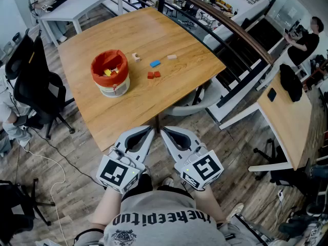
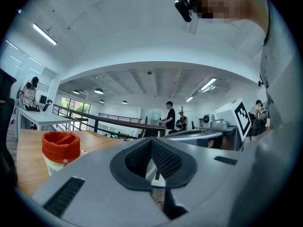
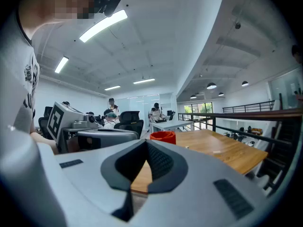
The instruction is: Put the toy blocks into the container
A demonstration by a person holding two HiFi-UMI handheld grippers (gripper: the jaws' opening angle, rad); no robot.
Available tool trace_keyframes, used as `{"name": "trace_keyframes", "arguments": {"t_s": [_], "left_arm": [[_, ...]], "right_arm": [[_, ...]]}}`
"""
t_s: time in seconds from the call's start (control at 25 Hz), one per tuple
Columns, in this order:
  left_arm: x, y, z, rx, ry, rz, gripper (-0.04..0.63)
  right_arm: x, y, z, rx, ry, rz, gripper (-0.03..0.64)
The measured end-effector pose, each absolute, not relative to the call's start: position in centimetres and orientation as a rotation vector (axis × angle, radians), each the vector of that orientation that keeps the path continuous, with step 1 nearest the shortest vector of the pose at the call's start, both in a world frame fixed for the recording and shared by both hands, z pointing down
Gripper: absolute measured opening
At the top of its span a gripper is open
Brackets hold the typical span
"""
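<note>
Around the container's [image 1: 110,73] table [image 1: 154,35]: office chair [image 1: 38,88], railing [image 1: 228,22].

Upright white container [image 1: 114,88] with red liner, well ahead and left of left gripper [image 1: 151,129], holding yellow blocks [image 1: 108,72]. Loose, right of container, well ahead of right gripper [image 1: 163,130]: two touching red blocks [image 1: 154,75], blue block [image 1: 155,63], pale block [image 1: 171,57], tan block [image 1: 136,57].
</note>
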State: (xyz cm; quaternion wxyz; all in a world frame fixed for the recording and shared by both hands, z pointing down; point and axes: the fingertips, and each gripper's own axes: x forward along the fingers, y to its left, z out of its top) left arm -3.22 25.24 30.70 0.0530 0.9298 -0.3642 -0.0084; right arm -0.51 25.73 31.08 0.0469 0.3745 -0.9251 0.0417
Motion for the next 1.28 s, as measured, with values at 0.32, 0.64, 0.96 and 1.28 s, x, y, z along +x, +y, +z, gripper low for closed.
{"name": "trace_keyframes", "arguments": {"t_s": [0.32, 0.64, 0.96, 1.28], "left_arm": [[-4.1, 24.3, 31.0, 2.831, -1.094, -0.020, 0.014], [-5.4, 22.7, 31.2, 2.842, -1.058, -0.028, 0.014], [-5.4, 21.4, 31.7, 2.864, -0.971, -0.052, 0.014], [-3.8, 19.9, 32.1, 2.869, -0.941, -0.035, 0.014]], "right_arm": [[-1.6, 24.8, 31.4, 1.149, -2.813, 0.129, 0.011], [-3.0, 23.4, 31.6, 1.180, -2.793, 0.128, 0.011], [-2.6, 22.3, 31.7, 1.308, -2.752, 0.150, 0.011], [-0.7, 20.8, 32.1, 1.365, -2.728, 0.177, 0.012]]}}
